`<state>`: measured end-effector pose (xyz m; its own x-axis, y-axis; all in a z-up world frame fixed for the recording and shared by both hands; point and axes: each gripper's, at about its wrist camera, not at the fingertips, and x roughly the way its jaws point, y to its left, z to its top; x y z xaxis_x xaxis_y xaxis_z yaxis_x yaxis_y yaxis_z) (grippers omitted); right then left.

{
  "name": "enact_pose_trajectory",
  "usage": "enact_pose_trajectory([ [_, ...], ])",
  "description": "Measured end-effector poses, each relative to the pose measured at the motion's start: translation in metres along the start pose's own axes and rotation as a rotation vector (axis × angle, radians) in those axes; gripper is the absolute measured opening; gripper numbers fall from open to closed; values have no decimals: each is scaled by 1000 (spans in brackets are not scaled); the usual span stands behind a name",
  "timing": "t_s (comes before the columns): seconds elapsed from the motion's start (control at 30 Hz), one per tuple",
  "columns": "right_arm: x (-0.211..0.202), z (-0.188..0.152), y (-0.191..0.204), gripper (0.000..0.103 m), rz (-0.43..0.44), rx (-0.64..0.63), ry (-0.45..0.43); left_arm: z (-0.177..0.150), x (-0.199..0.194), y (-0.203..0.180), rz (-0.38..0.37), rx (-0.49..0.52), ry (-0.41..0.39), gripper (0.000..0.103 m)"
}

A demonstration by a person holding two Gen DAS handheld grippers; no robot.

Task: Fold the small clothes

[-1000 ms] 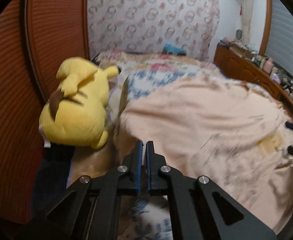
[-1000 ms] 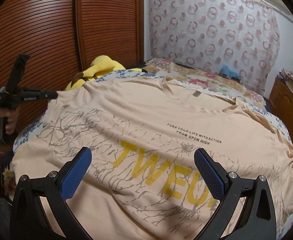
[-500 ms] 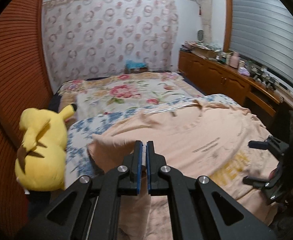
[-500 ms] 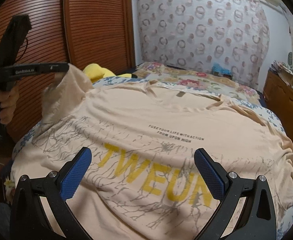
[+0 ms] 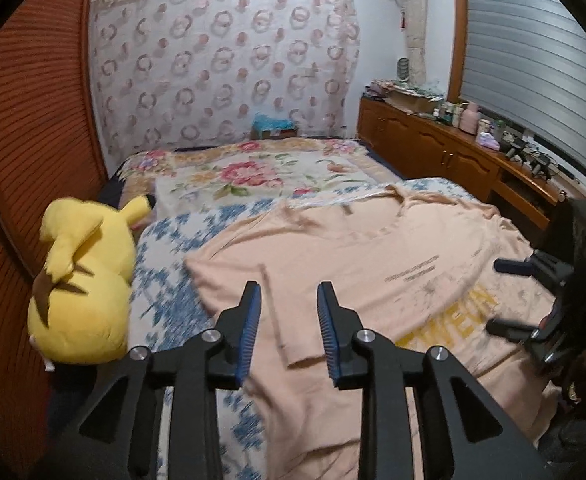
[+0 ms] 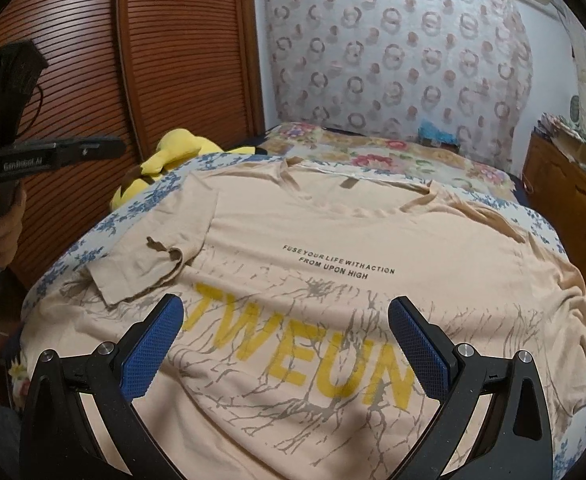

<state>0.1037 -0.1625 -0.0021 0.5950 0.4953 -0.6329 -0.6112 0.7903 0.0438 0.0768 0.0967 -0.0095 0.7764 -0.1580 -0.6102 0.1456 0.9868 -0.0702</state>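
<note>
A peach T-shirt (image 6: pixel 333 240) with yellow letters lies flat, print up, on the bed; it also shows in the left wrist view (image 5: pixel 373 264). Its left sleeve (image 6: pixel 153 256) is folded inward onto the body. My left gripper (image 5: pixel 287 328) is open and empty, raised above that folded sleeve (image 5: pixel 253 300); it shows from the side in the right wrist view (image 6: pixel 53 152). My right gripper (image 6: pixel 285 348) is wide open and empty above the shirt's lower print; it also shows at the right of the left wrist view (image 5: pixel 533 300).
A yellow plush toy (image 5: pixel 81 284) lies at the bed's left edge beside the wooden slatted wardrobe (image 6: pixel 173 60). A floral quilt (image 5: pixel 261 172) covers the far bed. A wooden sideboard (image 5: pixel 453 156) with bottles runs along the right wall.
My left gripper, shut on the sleeve, carried it up and inward over the shirt, then opened and let it drop folded. My right gripper stayed open over the print.
</note>
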Motion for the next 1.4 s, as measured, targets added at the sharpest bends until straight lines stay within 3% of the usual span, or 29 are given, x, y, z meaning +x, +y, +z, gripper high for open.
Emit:
enact_pose_trajectory([
  [0.3,12,22,26,100,44,-100,9,-50,28,40,77,-75,111,31],
  [0.53,36,37,52,75,109,-191,37,-70,46,52,113,-100,175,31],
  [0.8,77,51,86,62,212,-268,109,-72,50,48,111,-78,200,34],
  [1.0,105,53,104,61,241,-323,176,-71,53,46,108,-61,210,55],
  [1.17,122,50,110,60,244,-374,227,-70,54,47,108,-62,211,56],
  [1.4,139,53,119,58,205,-440,232,-70,54,47,109,-60,211,58],
])
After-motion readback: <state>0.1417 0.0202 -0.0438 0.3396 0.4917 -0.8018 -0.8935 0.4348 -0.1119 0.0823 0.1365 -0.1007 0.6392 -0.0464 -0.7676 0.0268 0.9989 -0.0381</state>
